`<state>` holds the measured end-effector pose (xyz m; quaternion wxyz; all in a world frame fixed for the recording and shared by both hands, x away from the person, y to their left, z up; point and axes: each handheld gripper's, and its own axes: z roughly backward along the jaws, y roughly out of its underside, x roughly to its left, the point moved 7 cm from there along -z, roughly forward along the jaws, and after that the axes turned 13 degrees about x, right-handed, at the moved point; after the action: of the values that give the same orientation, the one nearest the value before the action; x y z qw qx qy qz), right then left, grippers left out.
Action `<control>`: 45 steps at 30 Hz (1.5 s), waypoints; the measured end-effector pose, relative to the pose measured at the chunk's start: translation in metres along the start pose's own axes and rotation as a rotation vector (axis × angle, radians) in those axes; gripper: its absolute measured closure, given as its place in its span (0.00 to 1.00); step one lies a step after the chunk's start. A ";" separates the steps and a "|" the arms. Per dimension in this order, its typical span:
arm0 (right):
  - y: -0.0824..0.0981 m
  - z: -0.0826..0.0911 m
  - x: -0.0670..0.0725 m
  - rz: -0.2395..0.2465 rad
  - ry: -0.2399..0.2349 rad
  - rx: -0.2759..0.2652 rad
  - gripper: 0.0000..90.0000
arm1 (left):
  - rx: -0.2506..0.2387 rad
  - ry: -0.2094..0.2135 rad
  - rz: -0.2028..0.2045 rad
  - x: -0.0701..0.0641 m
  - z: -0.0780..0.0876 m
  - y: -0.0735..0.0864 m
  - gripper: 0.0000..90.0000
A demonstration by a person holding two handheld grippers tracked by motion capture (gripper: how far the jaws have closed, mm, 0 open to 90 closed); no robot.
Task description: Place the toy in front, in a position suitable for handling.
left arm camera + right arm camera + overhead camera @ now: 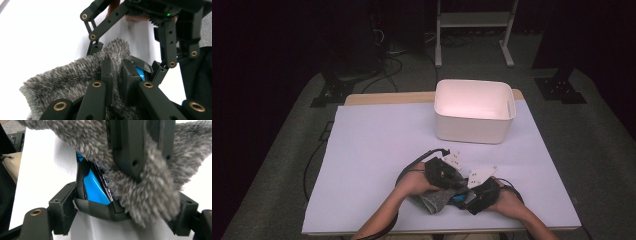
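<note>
Grey fuzzy cloth sits pinched between the left gripper's two black jaws, which stand nearly together with a fold of the pile squeezed in the narrow gap; the rest of the fabric hangs to the left and below, cut off by the bottom edge of the left gripper view. Just behind that pinch, the right gripper has its jaws spread wide around a black case with a bright blue face, and the cloth drapes over the case's upper part, so most of it is hidden; what kind of object it is cannot be made out. In the right gripper view one dark jaw of the left gripper comes down from the top, buried in the fluff.

In the high view both hands meet near the front edge of the white table cover, the left gripper and right gripper close together, with the cloth spilling between them and a sliver of blue beside it. White tags on the grippers blur the detail there. A white bin stands well apart at the far side.
</note>
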<state>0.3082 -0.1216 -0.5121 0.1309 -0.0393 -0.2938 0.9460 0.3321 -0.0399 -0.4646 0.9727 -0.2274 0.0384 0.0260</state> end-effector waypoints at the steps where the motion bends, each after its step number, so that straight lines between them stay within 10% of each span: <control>1: 0.000 0.000 0.000 0.003 0.000 0.000 0.24 | -0.001 0.001 -0.005 0.000 -0.001 -0.002 0.91; 10: 0.000 0.000 -0.001 0.010 0.003 -0.001 0.24 | -0.028 0.034 -0.008 -0.002 -0.005 -0.008 0.91; 23: 0.000 0.000 0.000 -0.002 0.002 0.001 0.24 | 0.018 -0.056 0.047 0.015 0.007 0.011 0.91; 34: 0.000 0.000 0.000 0.010 0.004 0.000 0.24 | -0.024 0.037 -0.020 -0.006 0.000 -0.002 0.91; 45: 0.000 0.000 0.000 0.007 0.006 0.002 0.24 | -0.011 0.051 -0.026 -0.019 0.012 0.025 0.90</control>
<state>0.3083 -0.1220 -0.5121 0.1287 -0.0432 -0.2921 0.9467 0.3126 -0.0133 -0.4631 0.9704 -0.2336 0.0600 0.0076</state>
